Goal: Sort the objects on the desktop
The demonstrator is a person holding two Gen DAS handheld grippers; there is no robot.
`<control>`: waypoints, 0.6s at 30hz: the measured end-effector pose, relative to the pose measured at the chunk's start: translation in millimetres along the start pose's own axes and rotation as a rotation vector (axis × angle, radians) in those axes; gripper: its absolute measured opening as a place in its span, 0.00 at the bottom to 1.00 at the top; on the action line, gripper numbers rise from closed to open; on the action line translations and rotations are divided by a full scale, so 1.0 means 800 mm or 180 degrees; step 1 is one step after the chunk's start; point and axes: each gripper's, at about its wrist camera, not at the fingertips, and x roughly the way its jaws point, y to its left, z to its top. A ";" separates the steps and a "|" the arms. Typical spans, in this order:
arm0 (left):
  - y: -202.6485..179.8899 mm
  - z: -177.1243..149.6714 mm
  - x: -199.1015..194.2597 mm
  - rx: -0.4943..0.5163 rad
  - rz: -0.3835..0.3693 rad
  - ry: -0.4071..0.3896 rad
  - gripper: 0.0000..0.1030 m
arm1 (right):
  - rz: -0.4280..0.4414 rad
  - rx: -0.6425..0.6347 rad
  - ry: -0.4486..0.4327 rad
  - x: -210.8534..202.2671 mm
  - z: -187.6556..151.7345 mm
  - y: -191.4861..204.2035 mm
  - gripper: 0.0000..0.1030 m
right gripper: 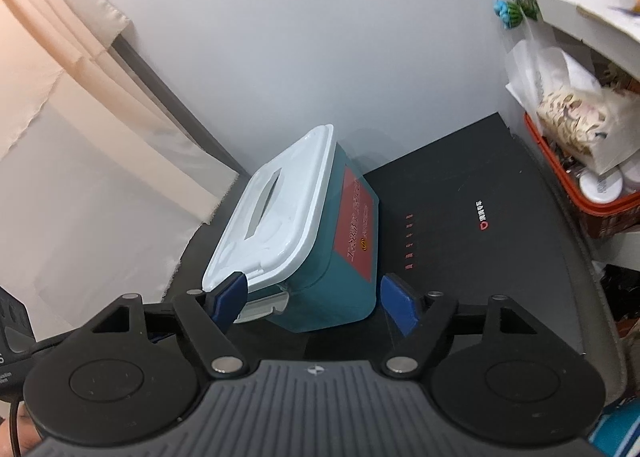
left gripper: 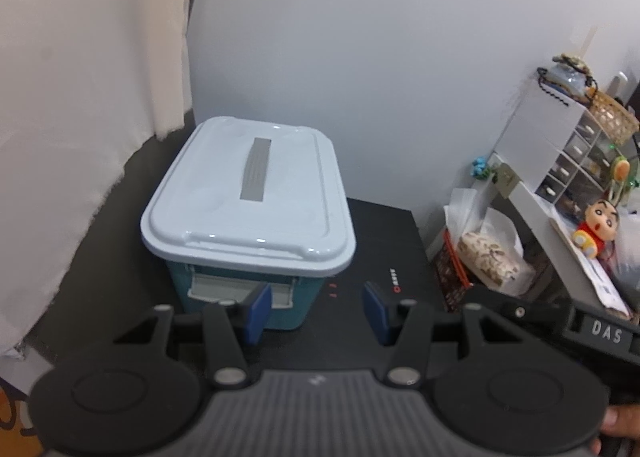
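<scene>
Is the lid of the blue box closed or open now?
Closed. The white lid sits flat on the blue box, its rim covering the top edge all round.

Lidded teal box [left gripper: 248, 217] on black desk [left gripper: 384, 233]

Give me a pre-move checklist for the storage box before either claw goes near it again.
1. Lid seated on the teal storage box: ok, it sits flat all round as far as both views show.
2. Front latch closed: cannot tell, the left claw's finger hides part of it.
3. Left claw free: ok, open, nothing between the pads.
4. Right claw free: ok, open, pads clear of the box.
5. Box resting stably: ok, it stands upright on the black mat.
6. Anything still to sort on the mat: cannot tell, only part of it shows.
</scene>
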 end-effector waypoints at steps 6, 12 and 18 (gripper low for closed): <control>-0.011 -0.008 -0.020 0.0026 -0.0016 -0.0028 0.52 | -0.0139 -0.0206 -0.0105 -0.026 -0.005 0.013 0.86; -0.023 -0.021 -0.037 0.0062 -0.0058 -0.0079 0.52 | -0.0421 -0.0486 -0.0207 -0.053 -0.013 0.022 0.87; -0.040 -0.033 -0.054 0.0086 -0.0111 -0.0152 0.52 | -0.0788 -0.0862 -0.0365 -0.087 -0.024 0.034 0.95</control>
